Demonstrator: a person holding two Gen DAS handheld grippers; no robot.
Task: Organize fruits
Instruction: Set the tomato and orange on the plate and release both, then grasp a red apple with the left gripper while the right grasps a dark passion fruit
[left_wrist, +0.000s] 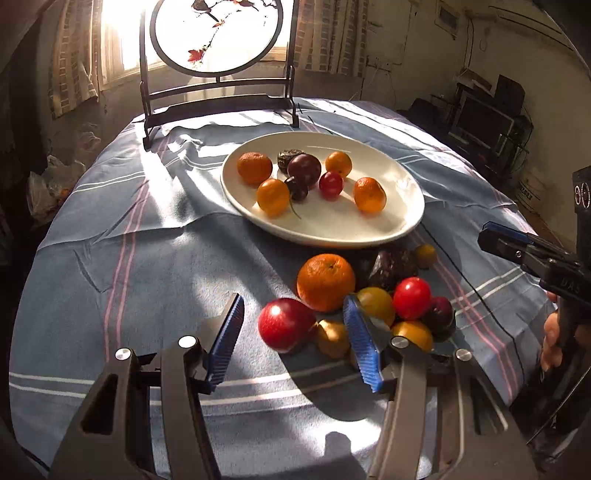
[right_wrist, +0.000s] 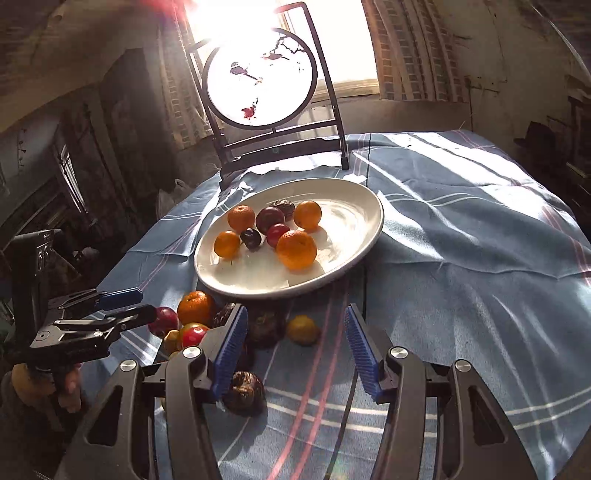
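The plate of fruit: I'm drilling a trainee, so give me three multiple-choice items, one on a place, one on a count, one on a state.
1. Where does the large orange lie?
A on the plate
B on the cloth before the plate
C in a tool

2. How many orange-coloured fruits are on the plate?
A two
B four
C six

3. How is the left tool?
A open, empty
B shut on a red fruit
C shut, empty

Answers:
1 B, it sits in the loose pile on the tablecloth.
2 B, four show among the darker fruits.
3 A, its blue pads stand apart, gripping nothing.
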